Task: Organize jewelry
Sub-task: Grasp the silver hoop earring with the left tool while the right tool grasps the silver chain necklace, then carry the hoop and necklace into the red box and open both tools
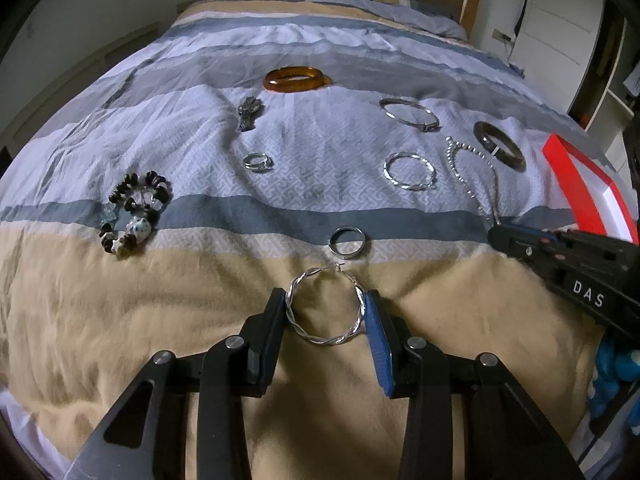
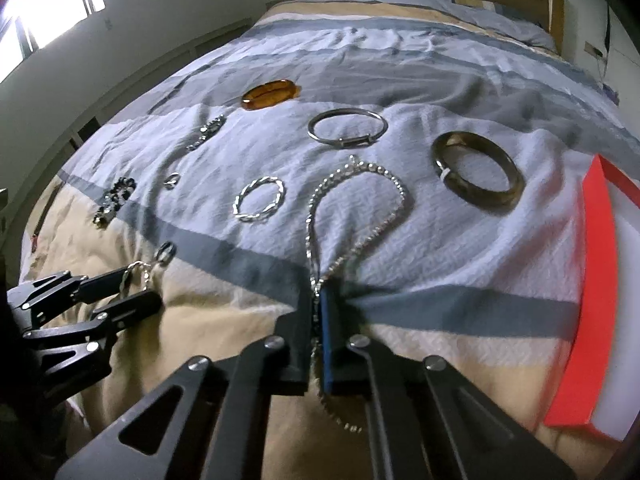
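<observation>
Jaws on my right gripper (image 2: 316, 320) are clamped on the silver chain (image 2: 352, 204), whose loop trails up the bed (image 2: 460, 240). Left gripper (image 1: 326, 312) has its jaws closed onto the twisted hoop earring (image 1: 325, 308), pads touching both sides. I judge both picks are made; next comes lifting each toward the red box (image 2: 592, 312). Its white lining looks bare where visible.

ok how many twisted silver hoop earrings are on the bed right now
2. One twisted hoop lies on the tan stripe between the left gripper's fingers; the other twisted hoop lies on the white patterned band, beside the bead chain.
</observation>
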Tool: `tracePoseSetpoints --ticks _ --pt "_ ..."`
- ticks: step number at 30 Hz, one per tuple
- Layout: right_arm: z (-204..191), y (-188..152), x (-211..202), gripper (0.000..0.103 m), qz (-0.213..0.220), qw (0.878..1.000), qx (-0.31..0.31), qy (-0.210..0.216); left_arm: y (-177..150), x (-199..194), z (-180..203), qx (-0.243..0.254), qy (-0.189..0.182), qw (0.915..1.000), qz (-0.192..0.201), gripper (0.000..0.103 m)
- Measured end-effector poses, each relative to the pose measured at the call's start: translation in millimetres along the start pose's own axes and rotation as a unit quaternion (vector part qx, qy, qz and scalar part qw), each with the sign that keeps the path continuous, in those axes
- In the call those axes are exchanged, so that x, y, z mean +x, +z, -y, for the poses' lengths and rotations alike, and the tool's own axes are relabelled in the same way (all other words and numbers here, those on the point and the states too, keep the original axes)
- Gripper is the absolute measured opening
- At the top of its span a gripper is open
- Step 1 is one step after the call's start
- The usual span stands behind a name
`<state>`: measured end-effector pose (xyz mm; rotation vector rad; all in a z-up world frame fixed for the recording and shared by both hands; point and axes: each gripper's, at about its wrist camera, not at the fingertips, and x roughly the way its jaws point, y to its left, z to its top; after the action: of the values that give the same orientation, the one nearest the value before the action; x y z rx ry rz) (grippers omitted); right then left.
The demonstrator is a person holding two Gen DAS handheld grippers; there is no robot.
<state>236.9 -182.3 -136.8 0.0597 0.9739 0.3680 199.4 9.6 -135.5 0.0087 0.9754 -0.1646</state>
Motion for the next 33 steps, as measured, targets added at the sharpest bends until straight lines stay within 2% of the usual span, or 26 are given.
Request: tracePoseSetpoints --ticks 7,18,26,33 --pt "0 -11 -29 0.002 0.02 0.999 0.032 0.024 -1 -23 7 0.01 -0.001 0.9998 0.018 0.039" --pt "-20 -27 -121 0.002 0.08 0.995 0.057 0.033 -11 -95 25 0.026 -0.012 0.9981 0.055 0.039" --pt "-16 -48 -199 0.002 0.131 0.989 0.065 0.011 -16 -137 66 0.055 -0.05 0.9945 0.074 0.039" --pt "24 -55 -254 0.002 0.168 0.982 0.081 -0.034 -2 -152 126 0.089 -0.096 0.9882 0.08 0.039"
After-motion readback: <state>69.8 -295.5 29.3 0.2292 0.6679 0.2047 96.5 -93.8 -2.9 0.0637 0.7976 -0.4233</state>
